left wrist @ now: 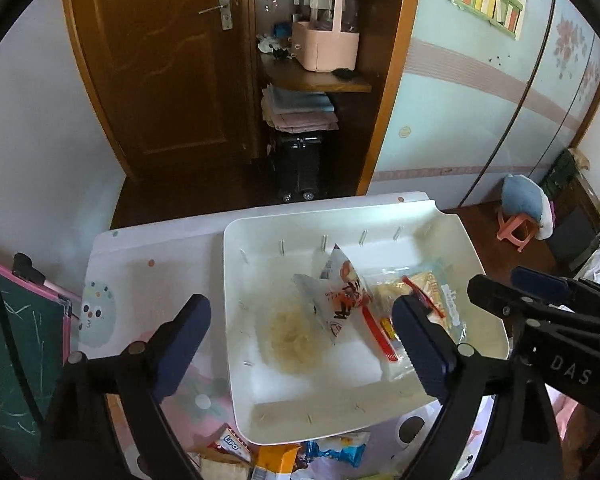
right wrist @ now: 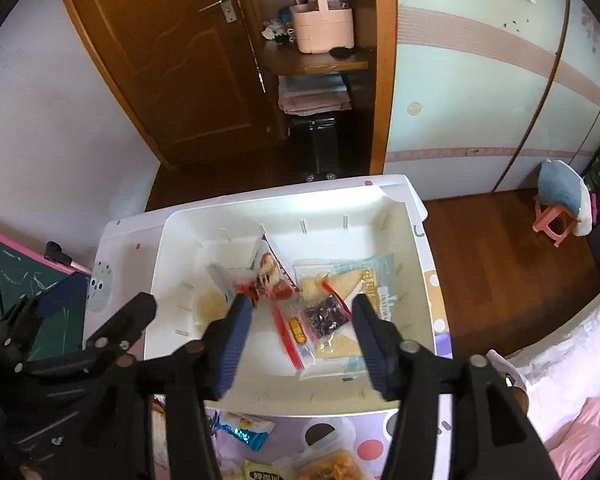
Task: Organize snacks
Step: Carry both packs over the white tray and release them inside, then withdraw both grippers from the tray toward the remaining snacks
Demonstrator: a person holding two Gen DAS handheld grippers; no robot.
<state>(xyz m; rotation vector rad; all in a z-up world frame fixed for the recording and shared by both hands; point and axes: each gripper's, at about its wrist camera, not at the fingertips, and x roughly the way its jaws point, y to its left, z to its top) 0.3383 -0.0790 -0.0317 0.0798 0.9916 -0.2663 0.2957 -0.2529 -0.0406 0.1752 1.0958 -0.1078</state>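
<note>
A white basket (left wrist: 236, 248) stands on the table and holds several snack packets. Among them are a white packet with an orange cartoon (left wrist: 340, 292), a clear bag with red strips (left wrist: 384, 336) and a pale blue packet of yellow cakes (left wrist: 432, 284). My left gripper (left wrist: 300, 302) hangs open above the basket, and nothing is pressed between its pads. My right gripper (right wrist: 300, 300) is open too, over the clear bag with a dark snack (right wrist: 324, 316), which lies in the basket (right wrist: 168, 240). Each gripper shows in the other's view: the right gripper (left wrist: 516, 284) and the left gripper (right wrist: 100, 300).
Loose snacks lie on the patterned tablecloth in front of the basket: a blue packet (left wrist: 336, 450), a red and white packet (left wrist: 230, 442) and yellow snacks (right wrist: 328, 464). A green chalkboard (left wrist: 16, 340) stands at the left. A pink stool (right wrist: 552, 216) and a bed (right wrist: 572, 380) are at the right.
</note>
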